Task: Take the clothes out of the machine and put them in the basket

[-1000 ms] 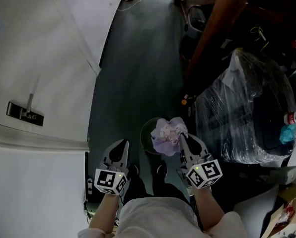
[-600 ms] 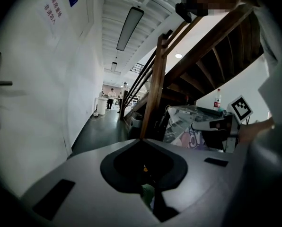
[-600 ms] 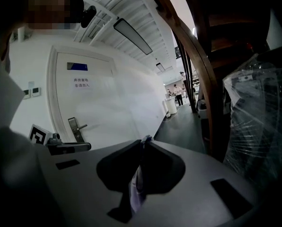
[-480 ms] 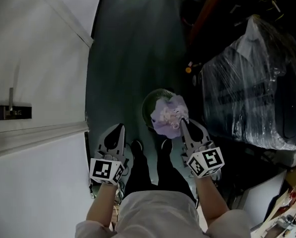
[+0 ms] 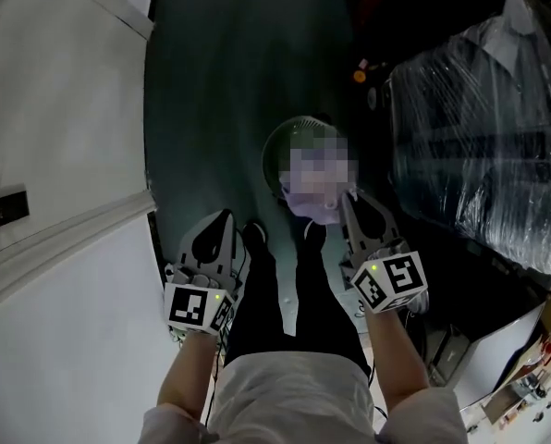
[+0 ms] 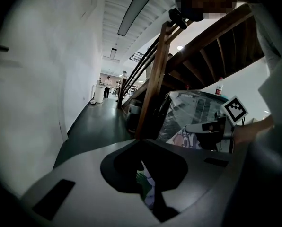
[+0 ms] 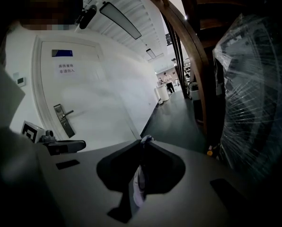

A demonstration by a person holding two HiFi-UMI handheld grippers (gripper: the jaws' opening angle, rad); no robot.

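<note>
Your right gripper (image 5: 345, 197) is clenched on a pale lavender garment (image 5: 314, 208). In the right gripper view the jaws meet at the tips (image 7: 145, 141), with a fold of the cloth (image 7: 139, 186) pinched between them and trailing below. In the head view, the garment hangs bunched off those tips at your 12 o'clock, just past your shoes. It is over the 5 o'clock side of the round green basket (image 5: 275, 151) on the dark floor (image 5: 220, 91); whether the cloth touches the basket cannot be told. Your left gripper (image 5: 223, 218) sits at 11 o'clock, beside the right one and apart from the garment. Its jaws are drawn together on nothing, and in the left gripper view (image 6: 141, 141) only a thin slit between them shows a bit of green basket and cloth beyond. That same view shows the right gripper (image 6: 202, 126) at 3 o'clock with the printed cloth under it. A white wall (image 5: 63, 109) runs along your 9 o'clock, and a bulky plastic-wrapped load (image 5: 479, 109) stands at 2 o'clock.
</note>
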